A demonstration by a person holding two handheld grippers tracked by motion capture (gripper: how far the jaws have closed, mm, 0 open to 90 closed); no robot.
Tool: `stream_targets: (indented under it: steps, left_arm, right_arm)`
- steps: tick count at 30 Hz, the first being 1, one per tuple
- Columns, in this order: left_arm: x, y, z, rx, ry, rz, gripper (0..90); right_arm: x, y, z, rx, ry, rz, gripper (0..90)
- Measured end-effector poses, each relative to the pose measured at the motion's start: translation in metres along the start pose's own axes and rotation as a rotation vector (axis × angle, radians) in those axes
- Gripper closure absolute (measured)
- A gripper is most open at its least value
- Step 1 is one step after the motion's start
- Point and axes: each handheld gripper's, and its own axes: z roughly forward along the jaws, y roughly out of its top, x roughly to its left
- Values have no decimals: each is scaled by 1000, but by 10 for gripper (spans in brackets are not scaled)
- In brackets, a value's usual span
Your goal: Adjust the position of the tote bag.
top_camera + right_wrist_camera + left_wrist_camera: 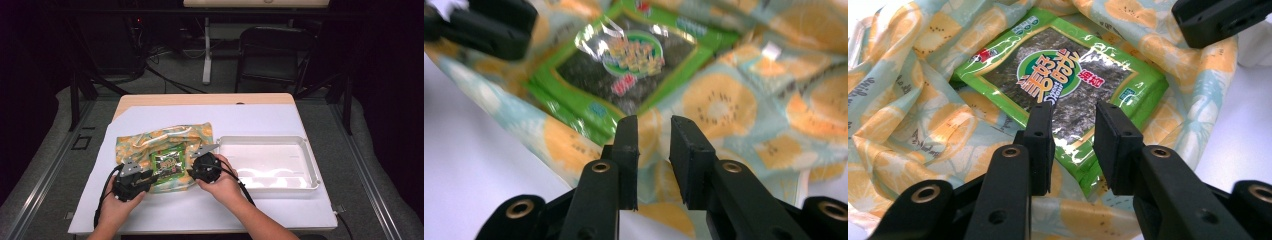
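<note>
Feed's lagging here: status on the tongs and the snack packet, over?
Left tongs open, over the green seaweed packet. Right tongs open at the fruit-print bag rim. Packet lies in the bag, unheld. White tray alongside, nothing blocking.

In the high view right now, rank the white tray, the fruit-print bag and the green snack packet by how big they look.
1. white tray and fruit-print bag: too close to call, since the bag is partly covered.
2. green snack packet: clearly smallest, lying on the bag.

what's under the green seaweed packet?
The green seaweed packet lies on the fruit-print cloth bag, whose fabric rises around it. Whatever lies beneath the packet's middle, or inside the bag, is covered.
</note>
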Motion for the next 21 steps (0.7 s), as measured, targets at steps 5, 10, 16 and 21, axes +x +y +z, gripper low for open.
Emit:
stream_targets:
  steps: [5, 10, 16, 21]
  left_arm:
    - [2, 0, -1, -9, -5, -8, 652]
    - [5, -1, -1, -8, -9, -17, 643]
    - [5, -1, -1, -12, -8, -18, 637]
    - [7, -2, -1, -9, -8, -20, 634]
  right_arm:
    - [4, 17, -3, -46, 3, 6, 735]
    - [4, 32, 1, -53, -9, 6, 733]
    - [-3, 44, 23, -35, -19, 38, 741]
    - [-11, 40, 45, 37, -57, 61, 750]
